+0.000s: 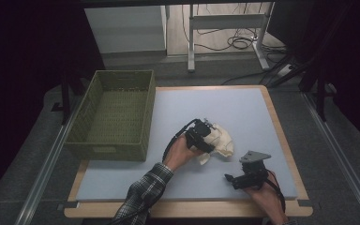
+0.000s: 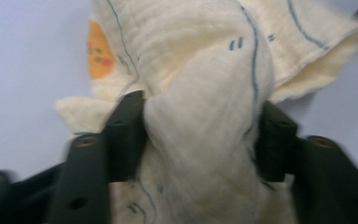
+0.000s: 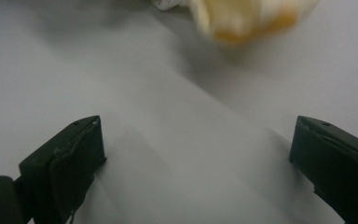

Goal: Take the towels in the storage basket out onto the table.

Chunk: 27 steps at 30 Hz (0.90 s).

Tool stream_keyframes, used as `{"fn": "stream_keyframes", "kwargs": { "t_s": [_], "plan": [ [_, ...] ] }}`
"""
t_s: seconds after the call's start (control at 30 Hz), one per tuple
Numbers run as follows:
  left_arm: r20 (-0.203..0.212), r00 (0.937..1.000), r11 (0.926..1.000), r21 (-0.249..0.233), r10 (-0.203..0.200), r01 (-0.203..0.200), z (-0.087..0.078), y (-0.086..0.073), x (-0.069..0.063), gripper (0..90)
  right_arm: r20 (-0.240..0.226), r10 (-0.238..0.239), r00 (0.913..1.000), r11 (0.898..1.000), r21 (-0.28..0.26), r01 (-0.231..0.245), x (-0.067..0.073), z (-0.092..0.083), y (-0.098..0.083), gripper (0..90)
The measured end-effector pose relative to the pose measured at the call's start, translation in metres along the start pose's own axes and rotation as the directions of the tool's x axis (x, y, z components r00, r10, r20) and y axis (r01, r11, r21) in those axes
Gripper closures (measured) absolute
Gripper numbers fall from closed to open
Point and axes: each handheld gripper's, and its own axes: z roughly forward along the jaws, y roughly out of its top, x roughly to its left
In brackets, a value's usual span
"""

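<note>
A: High view: I have the left gripper (image 1: pixel 205 133) down on the cream cloth (image 1: pixel 221 140), which lies crumpled on the grey-blue worktop (image 1: pixel 243 108), right of centre. The green woven basket (image 1: pixel 115 115) stands at the worktop's left edge, well apart from the cloth.

B: State of the left jaws?

A: In the left gripper view they stand partly apart with a thick fold of the cloth (image 2: pixel 205 116) bunched between them, fabric against both inner faces. I cannot tell whether the pads press on it. An orange patch (image 2: pixel 98 51) shows on the cloth, upper left.

B: And the right side?

A: The right gripper (image 3: pixel 196 158) sits low over bare worktop, jaws wide, nothing between them. The cloth's edge (image 3: pixel 242 18) appears blurred at the top.
</note>
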Motion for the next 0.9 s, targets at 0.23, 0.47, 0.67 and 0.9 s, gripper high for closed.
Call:
{"fn": "stream_keyframes", "kwargs": {
  "t_s": [0.23, 0.47, 0.67, 0.9],
  "plan": [
    [0.045, 0.9989, 0.9993, -0.035, -0.008, 0.01, -0.019, -0.012, 0.002, 29.8, 0.005, 0.01, 0.9999, 1.0, -0.008, -0.01, -0.001, -0.002, 0.0, 10.2],
    [0.073, 0.9969, 0.9967, -0.073, -0.031, 0.036, -0.036, -0.029, 0.009, 42.1, -0.022, 0.072, 0.9972, 0.995, -0.07, -0.074, -0.016, -0.019, 0.004, 34.2],
    [0.09, 0.995, 0.9965, -0.067, -0.045, 0.051, -0.032, -0.039, 0.015, 60.6, -0.025, 0.079, 0.9966, 0.993, -0.088, -0.081, -0.029, -0.018, 0.024, 45.7],
    [0.104, 0.9909, 0.9876, -0.122, -0.086, 0.099, -0.036, -0.045, 0.021, 86.3, -0.004, 0.054, 0.9985, 0.998, -0.007, -0.054, -0.032, 0.01, 0.036, 83.0]
  ]
}}
